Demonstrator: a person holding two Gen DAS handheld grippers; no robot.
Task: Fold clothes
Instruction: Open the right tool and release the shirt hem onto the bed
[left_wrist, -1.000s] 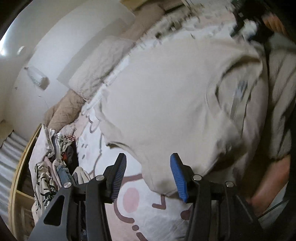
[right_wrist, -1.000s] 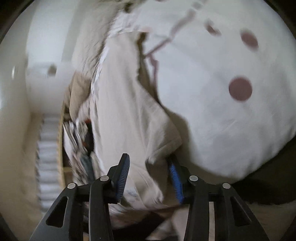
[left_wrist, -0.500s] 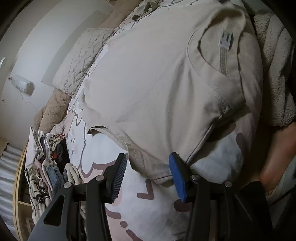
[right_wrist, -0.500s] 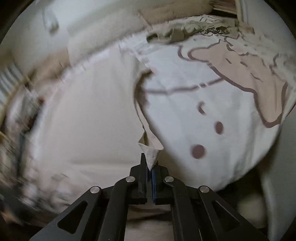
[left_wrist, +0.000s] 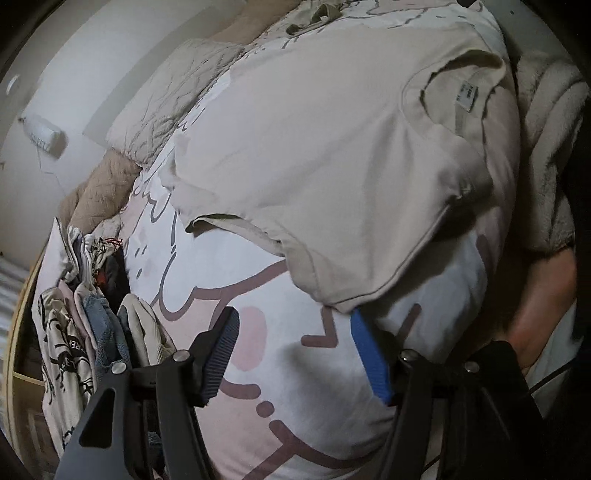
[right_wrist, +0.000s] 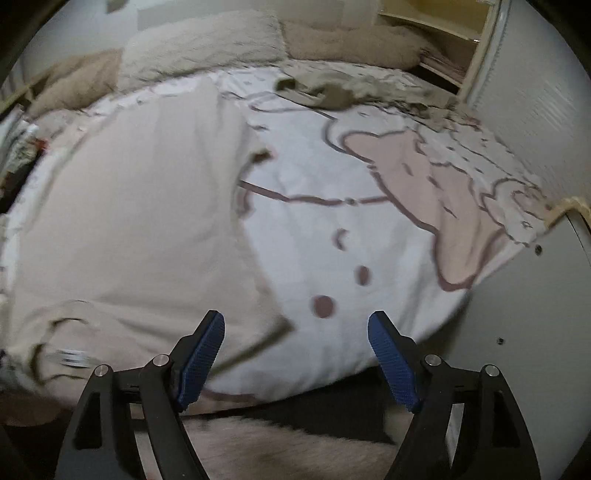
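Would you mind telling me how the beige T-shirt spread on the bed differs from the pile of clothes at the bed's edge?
The beige T-shirt lies spread flat on the cartoon-print bedcover, while the pile of clothes is bunched and crumpled. The T-shirt is one plain colour; the pile mixes printed, blue and pale fabrics. The T-shirt sits mid-bed near the left gripper, with the pile off to the side. Neither is folded, and neither gripper holds them.

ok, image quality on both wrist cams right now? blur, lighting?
Left wrist: mostly sharp, the neck label on the beige T-shirt is resolved though not readable; dim, dark fisheye vignette at the corners. Right wrist: motion blur smears the T-shirt and bedsheet; the gripper fingers stay crisp.
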